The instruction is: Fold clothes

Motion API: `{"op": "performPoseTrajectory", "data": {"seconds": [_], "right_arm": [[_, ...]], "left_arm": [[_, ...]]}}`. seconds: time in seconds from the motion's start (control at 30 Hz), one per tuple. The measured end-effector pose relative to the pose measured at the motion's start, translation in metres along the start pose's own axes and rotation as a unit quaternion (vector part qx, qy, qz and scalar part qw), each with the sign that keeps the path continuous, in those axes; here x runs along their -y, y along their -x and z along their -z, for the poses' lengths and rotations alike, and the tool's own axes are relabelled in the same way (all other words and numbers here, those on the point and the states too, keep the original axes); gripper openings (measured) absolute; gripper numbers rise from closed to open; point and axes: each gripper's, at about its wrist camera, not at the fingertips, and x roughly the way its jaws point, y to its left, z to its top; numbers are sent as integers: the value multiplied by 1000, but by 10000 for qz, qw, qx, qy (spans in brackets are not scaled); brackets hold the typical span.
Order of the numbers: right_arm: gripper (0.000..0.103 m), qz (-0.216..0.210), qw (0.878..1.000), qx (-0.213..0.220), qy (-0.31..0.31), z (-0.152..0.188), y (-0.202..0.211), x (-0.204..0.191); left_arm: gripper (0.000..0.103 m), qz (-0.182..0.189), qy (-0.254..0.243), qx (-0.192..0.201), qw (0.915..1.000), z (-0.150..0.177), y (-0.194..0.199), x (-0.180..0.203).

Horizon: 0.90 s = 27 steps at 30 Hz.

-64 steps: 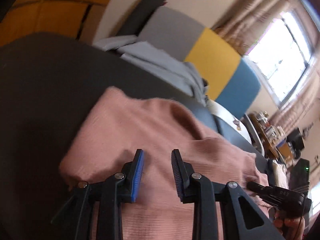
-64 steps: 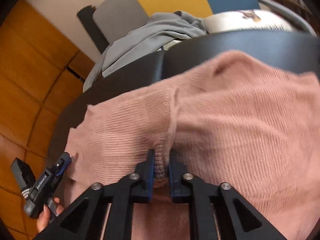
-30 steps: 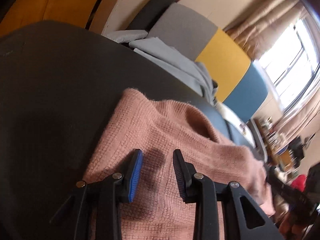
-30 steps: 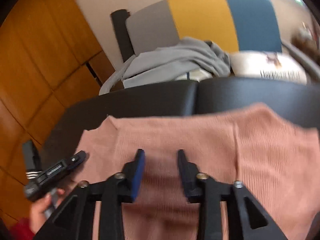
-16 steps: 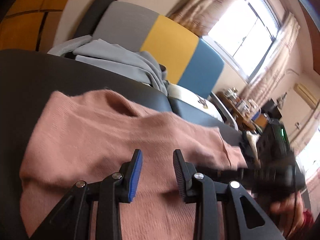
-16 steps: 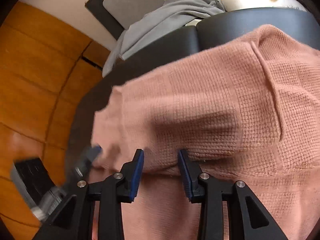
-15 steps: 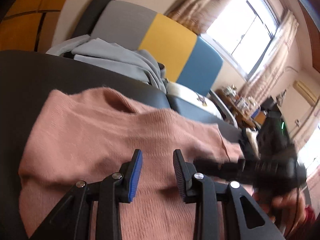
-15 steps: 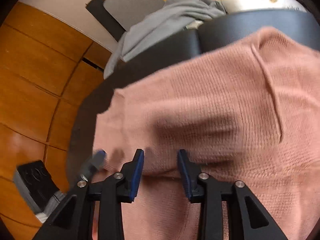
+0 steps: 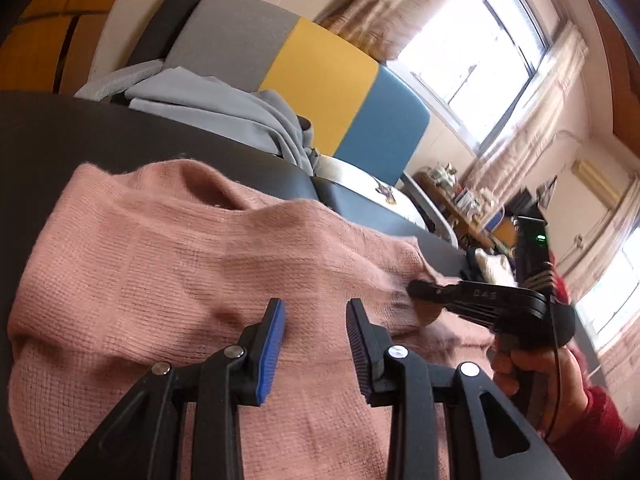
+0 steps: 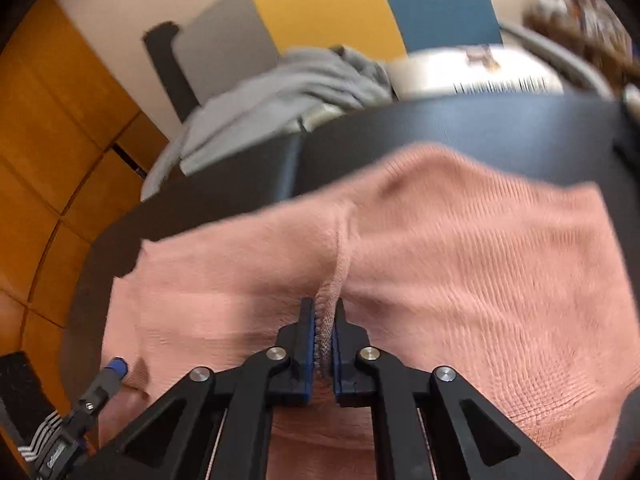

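Note:
A pink knitted sweater (image 9: 160,272) lies spread and partly folded on a black table (image 9: 60,128). My left gripper (image 9: 316,320) is open just above the sweater's near part, holding nothing. My right gripper (image 10: 323,320) is shut on a pinched ridge of the pink sweater (image 10: 460,264) near its front edge. It also shows in the left wrist view (image 9: 416,292) at the sweater's right side. The left gripper shows at the lower left of the right wrist view (image 10: 116,368), at the sweater's left edge.
A grey garment (image 9: 208,108) lies heaped on a grey, yellow and blue sofa (image 9: 320,80) behind the table. A white cushion (image 10: 480,72) lies beside it. Orange wood panels (image 10: 48,120) stand to the left. Cluttered shelves (image 9: 460,196) and windows are at the right.
My right gripper was open over the sweater half a second ago and has closed on a ridge of its fabric. My left gripper stays open above the sweater.

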Motion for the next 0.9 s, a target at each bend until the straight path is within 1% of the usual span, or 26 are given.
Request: {"op": "performPoseTrajectory", "data": {"seconds": [0.1,0.13,0.17,0.23,0.3,0.37,0.4,0.43,0.47,0.5,0.53,0.57,0.6,0.63,0.7,0.77,0.8,0.87,0.9], "right_arm": [[7,-427,9971,232,583,3,13,-49],[7,-641,9938,271,866,7,19,-69],[7,-848,9894,289,1145,12,23,-91],[7,-1242,9772,223,1707,24,24,-137],[8,-1646,9600,25,2263,42,19,-181],[9,-1998,9512,-176,2344,55,13,-193],[13,-2162,9497,-222,2253,58,12,-192],[21,-2313,9518,-179,2008,56,15,-182],[26,-2441,9541,-85,1732,53,18,-170],[31,-2488,9592,178,1327,45,21,-151],[31,-2386,9659,481,884,36,24,-126],[30,-2117,9735,579,642,30,19,-111],[20,-1747,9820,530,495,23,11,-96],[4,-1384,9885,369,494,19,-1,-85],[3,-992,9924,125,718,17,-20,-80],[3,-907,9916,-89,923,18,-38,-83],[3,-954,9902,-210,1002,20,-47,-87],[3,-1341,9825,-528,1179,25,-64,-106],[4,-1522,9764,-737,1346,29,-72,-118]], "left_arm": [[32,-378,476,144,9980,-6,4,-31],[32,-506,630,191,9966,-8,5,-41],[32,-529,804,191,9952,-8,5,-50],[32,-475,1149,217,9920,-6,6,-65],[32,-410,1436,372,9881,-4,10,-77],[32,-323,1642,443,9849,-1,12,-87],[32,-277,1741,474,9832,1,13,-91],[32,-234,1763,480,9829,1,14,-93],[32,-191,1771,482,9828,2,14,-94],[32,-148,1779,484,9828,2,14,-95],[32,-91,1807,499,9822,2,13,-95],[32,-30,1839,516,9816,2,12,-96],[32,25,1875,537,9808,3,12,-97],[32,80,1912,559,9799,3,12,-98],[32,189,1986,602,9781,4,12,-101],[32,289,2007,624,9772,4,12,-102],[32,339,2015,633,9768,4,11,-103],[32,410,2056,652,9756,4,10,-104],[32,428,2065,665,9753,4,10,-104]]}}
